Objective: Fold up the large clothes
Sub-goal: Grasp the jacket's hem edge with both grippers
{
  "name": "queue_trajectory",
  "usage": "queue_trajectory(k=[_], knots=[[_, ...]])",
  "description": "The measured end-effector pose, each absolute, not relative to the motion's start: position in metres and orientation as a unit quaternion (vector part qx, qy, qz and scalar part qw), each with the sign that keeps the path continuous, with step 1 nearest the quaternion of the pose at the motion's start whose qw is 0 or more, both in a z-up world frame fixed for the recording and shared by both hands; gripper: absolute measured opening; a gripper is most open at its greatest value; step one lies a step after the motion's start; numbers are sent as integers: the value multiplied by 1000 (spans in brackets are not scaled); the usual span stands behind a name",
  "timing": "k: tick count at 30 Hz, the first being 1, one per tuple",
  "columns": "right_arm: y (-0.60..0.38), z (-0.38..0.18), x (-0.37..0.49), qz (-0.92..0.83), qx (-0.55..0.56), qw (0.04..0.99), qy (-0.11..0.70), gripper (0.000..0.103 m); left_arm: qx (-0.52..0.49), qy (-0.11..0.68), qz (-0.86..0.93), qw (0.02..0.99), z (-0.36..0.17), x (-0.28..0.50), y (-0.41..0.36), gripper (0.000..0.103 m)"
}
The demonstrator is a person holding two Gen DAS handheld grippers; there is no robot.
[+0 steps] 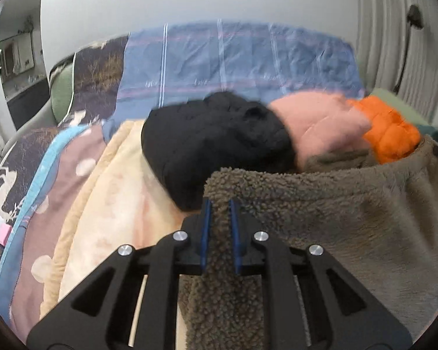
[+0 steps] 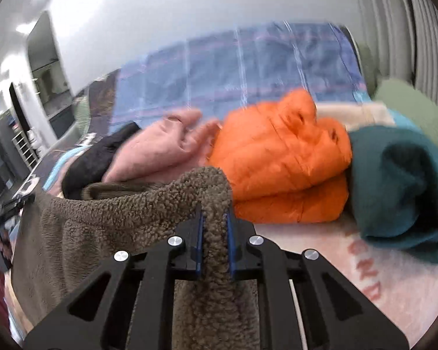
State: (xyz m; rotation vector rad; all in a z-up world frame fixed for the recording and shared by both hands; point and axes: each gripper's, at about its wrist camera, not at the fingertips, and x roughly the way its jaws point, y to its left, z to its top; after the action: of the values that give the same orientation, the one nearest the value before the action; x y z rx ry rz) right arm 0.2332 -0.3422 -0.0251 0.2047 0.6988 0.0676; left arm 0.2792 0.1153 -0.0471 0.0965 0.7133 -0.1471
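Note:
A brown fleece garment [image 1: 350, 210] hangs stretched between my two grippers over the bed. My left gripper [image 1: 220, 204] is shut on one corner of its curly edge, with fleece bunched between the blue pads. The same brown fleece garment [image 2: 102, 227] fills the lower left of the right wrist view, where my right gripper [image 2: 214, 210] is shut on the other corner. Behind it lie folded clothes: a black one [image 1: 219, 145], a pink one [image 1: 321, 125], an orange puffer jacket [image 2: 283, 157] and a teal garment [image 2: 400, 186].
The bed carries a cream blanket [image 1: 111, 213] with pink lettering, a blue plaid sheet [image 1: 233, 58] at the back and a dotted pink and blue quilt [image 1: 58, 175] on the left. A green pillow [image 2: 408, 102] lies by the curtain [image 1: 394, 29] at the right. A doorway opens far left.

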Motion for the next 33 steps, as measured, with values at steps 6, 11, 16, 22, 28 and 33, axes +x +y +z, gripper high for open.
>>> queue_trajectory(k=[6,11,16,22,28,33], knots=[[-338,-104,274,-21,53,893,446,25,44,447,17,893,-122,319,142,0],[-353,-78,261,-36,66,905,420,43,11,402,-19,915,-86,297,153,8],[-321,-37,239,-21,36,927,372,43,-7,342,-99,934,-24,267,124,32],[-219,-34,239,69,-33,925,372,49,128,372,-103,913,-54,267,24,58],[-196,-113,274,57,-63,888,452,54,121,424,-60,896,-103,294,37,67],[-240,-68,249,52,-5,912,408,59,65,411,-63,907,-84,280,87,78]])
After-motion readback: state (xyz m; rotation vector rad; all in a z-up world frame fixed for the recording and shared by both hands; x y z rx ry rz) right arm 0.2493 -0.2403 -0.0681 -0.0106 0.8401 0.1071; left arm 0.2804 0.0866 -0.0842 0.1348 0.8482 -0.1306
